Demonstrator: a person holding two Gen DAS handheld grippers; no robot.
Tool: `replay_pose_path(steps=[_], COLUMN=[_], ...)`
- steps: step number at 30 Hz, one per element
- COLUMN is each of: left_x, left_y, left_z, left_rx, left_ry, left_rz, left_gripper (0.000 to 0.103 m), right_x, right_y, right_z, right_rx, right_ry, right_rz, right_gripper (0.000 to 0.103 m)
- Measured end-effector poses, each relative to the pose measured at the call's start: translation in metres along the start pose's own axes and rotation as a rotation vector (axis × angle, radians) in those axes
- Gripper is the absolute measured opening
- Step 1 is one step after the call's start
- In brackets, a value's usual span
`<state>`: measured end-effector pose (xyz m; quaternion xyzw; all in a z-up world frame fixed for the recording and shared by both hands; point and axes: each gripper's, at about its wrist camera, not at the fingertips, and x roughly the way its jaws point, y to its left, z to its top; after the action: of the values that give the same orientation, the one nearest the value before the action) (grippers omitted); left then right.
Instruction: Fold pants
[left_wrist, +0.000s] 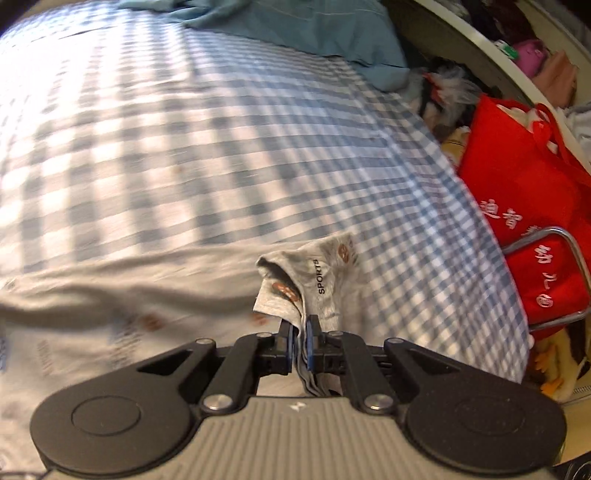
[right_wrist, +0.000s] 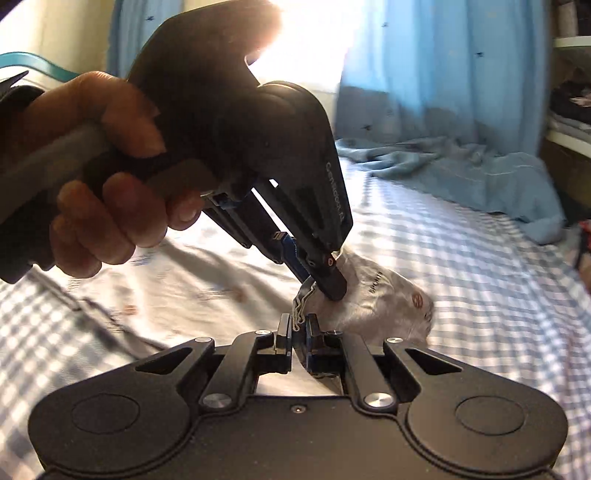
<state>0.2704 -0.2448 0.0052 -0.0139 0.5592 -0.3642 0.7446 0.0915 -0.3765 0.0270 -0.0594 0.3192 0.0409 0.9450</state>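
The pants (left_wrist: 310, 280) are light grey with small brown prints and the word SPORTS. My left gripper (left_wrist: 301, 332) is shut on a bunched end of them, fabric pinched between its blue pads. The rest of the pants (left_wrist: 110, 302) trails off to the left across the bed. In the right wrist view my right gripper (right_wrist: 300, 326) is shut on the folded edge of the same pants (right_wrist: 373, 295). The left gripper (right_wrist: 325, 280), held by a hand (right_wrist: 107, 177), clamps the cloth just above it. Both grips lift the end slightly off the sheet.
The bed carries a blue and white checked sheet (left_wrist: 221, 147). A crumpled blue blanket (right_wrist: 461, 170) lies at its far end below blue curtains (right_wrist: 443, 66). Beside the bed's right edge stand a red bag (left_wrist: 524, 206), a metal frame (left_wrist: 569, 258) and piled clothes.
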Motion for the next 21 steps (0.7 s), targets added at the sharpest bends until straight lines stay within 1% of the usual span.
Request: replay_pose_path(steps=[2,4,8,11,13,21], left_x=[0.002,0.010,0.027,0.034,0.034,0.035], left_y=[0.017,0.032,0.053,0.056,0.053,0.056], left_z=[-0.009,-0.019,-0.038,-0.047,-0.050,-0.048], left_rx=[-0.015,-0.021,-0.059,-0.075,-0.055,-0.064], left_ry=[-0.003,-0.011,-0.025,-0.048,-0.067,-0.048], left_rz=[0.010,0.038,0.070,0.079,0.088,0.090], left_gripper=[0.007,0.008,0.008,0.008,0.008,0.008], right_x=[0.009,0.022,0.046,0.060,0.061,0.059], right_y=[0.012,0.022,0.039,0.048,0.050,0.048], right_z=[0.000,-0.003,-0.016,-0.028,-0.029,-0.029], right_rx=[0.004,0.012,0.017,0.017,0.013,0.020], right_ry=[0.020,0.045,0.098,0.142,0.139,0.144], right_rz=[0.037,0.067,0.094,0.095,0.092,0.106], right_gripper=[0.006,0.006,0.006,0.007,0.007,0.007])
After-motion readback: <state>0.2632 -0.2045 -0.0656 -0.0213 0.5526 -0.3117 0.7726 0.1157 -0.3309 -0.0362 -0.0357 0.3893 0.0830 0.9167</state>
